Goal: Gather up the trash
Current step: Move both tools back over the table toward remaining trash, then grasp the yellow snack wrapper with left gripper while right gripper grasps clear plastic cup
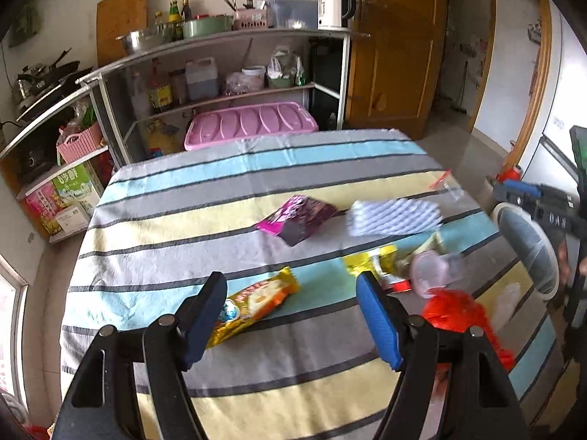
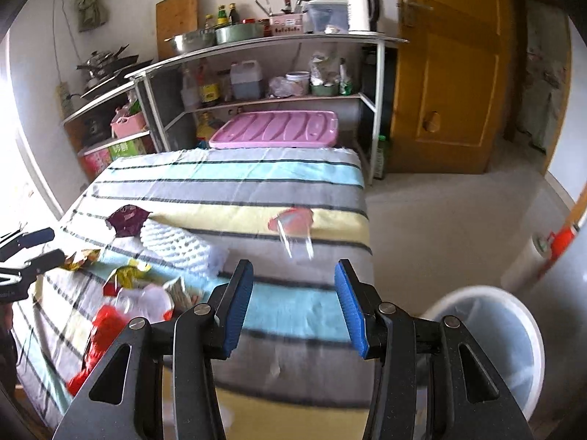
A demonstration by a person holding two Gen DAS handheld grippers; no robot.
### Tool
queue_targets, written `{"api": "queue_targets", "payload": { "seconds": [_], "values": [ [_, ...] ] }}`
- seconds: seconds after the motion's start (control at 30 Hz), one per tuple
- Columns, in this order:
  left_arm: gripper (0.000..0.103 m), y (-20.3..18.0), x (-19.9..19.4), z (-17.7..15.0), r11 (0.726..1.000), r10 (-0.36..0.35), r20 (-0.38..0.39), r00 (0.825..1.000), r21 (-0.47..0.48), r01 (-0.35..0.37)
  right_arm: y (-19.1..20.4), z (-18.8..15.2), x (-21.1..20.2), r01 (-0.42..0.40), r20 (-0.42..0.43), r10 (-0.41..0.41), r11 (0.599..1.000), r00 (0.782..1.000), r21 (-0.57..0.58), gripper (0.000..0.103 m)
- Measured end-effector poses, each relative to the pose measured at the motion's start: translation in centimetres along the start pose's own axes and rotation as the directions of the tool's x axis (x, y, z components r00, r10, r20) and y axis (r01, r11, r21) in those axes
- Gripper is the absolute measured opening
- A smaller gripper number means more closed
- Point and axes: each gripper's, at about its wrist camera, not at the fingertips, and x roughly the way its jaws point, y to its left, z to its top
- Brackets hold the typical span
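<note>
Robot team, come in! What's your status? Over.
Left claw open over orange wrapper. Right claw open, empty. Trash bin beside table. Nothing blocking.

right gripper (image 2: 293, 308) agape, empty | blurred, perhaps clear bag (image 2: 295, 234) beyond; bin (image 2: 528, 330) right

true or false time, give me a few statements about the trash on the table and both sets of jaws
1. The left gripper has its jaws open and empty. True.
2. The orange snack wrapper lies on the striped tablecloth. True.
3. The right gripper is clamped on the purple wrapper. False: its jaws are open and empty, and that wrapper lies on the table.
4. The white bin stands on top of the table. False: it stands on the floor beside the table.
5. The pink lid lies beyond the table's far edge. True.
</note>
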Motion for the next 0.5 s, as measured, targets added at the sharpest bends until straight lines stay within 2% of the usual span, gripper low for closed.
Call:
{"api": "queue_targets", "payload": {
  "seconds": [0.17,0.37,0.5],
  "values": [
    [0.075,1.5,2.3,-0.4,1.0,0.004,-0.057,0.998,0.004,-0.004,-0.2,1.1,3.0,-0.015,-0.042,0.015,1.0,0.999,0.002,0.047],
    [0.075,2.5,4.3,-0.9,0.999,0.047,-0.1,0.994,0.033,-0.044,0.0,1.8,5.4,-0.016,-0.065,0.015,1.0,0.998,-0.022,0.047],
    [0.075,2.6,5.0,-1.2,0.999,0.013,-0.122,0.992,0.042,-0.008,-0.4,2.0,6.8,-0.033,-0.087,0.033,0.999,0.996,0.005,0.047]
  ]
}}
